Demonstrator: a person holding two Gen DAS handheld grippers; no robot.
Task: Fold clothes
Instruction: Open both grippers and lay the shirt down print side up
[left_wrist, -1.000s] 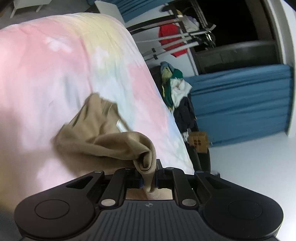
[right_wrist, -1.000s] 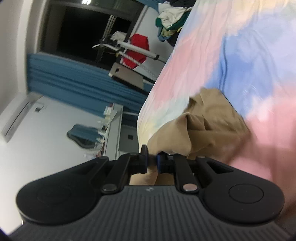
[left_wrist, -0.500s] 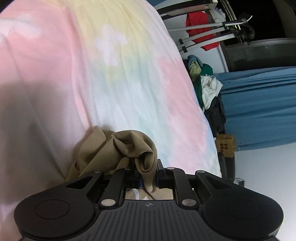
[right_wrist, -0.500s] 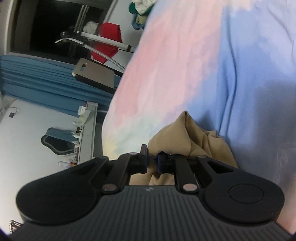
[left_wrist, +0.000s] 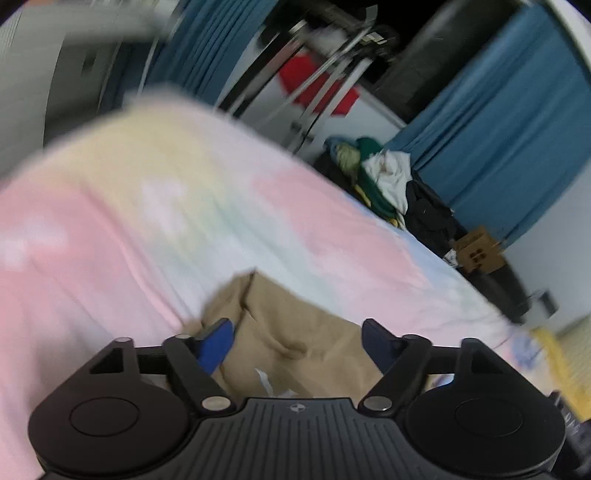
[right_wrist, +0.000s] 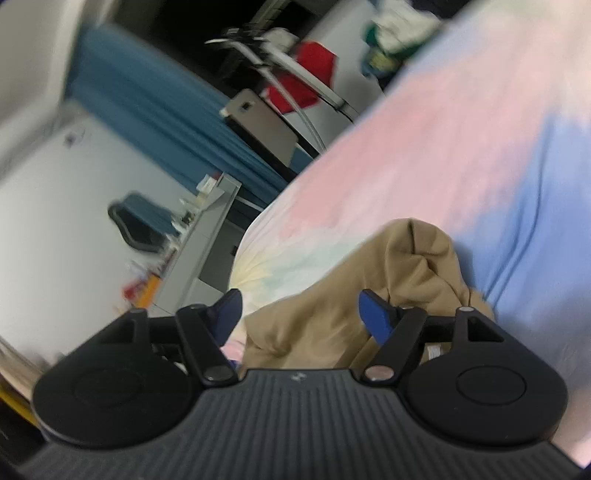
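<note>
A tan garment (left_wrist: 295, 332) lies crumpled on the pastel tie-dye bedspread (left_wrist: 147, 221). In the left wrist view my left gripper (left_wrist: 297, 338) hangs just over it, its jaws opening wide, and the cloth lies loose under the gap with neither blue pad pressing on it. The right wrist view shows the same tan garment (right_wrist: 351, 288) bunched on the bedspread (right_wrist: 461, 147) near the bed's edge. My right gripper (right_wrist: 299, 314) is above it, jaws opening too, and its blue fingertips (right_wrist: 373, 314) stand clear of the fabric.
A heap of other clothes (left_wrist: 388, 184) sits past the bed's far edge, beside blue curtains (left_wrist: 498, 147) and a cardboard box (left_wrist: 480, 254). A metal rack with a red garment (right_wrist: 306, 74) stands behind the bed. A grey desk (right_wrist: 207, 236) stands left of it.
Both grippers have let go of the tan garment and spread their jaws wide. Both wrists have rolled and moved, so the bed now sits more level in each view.
</note>
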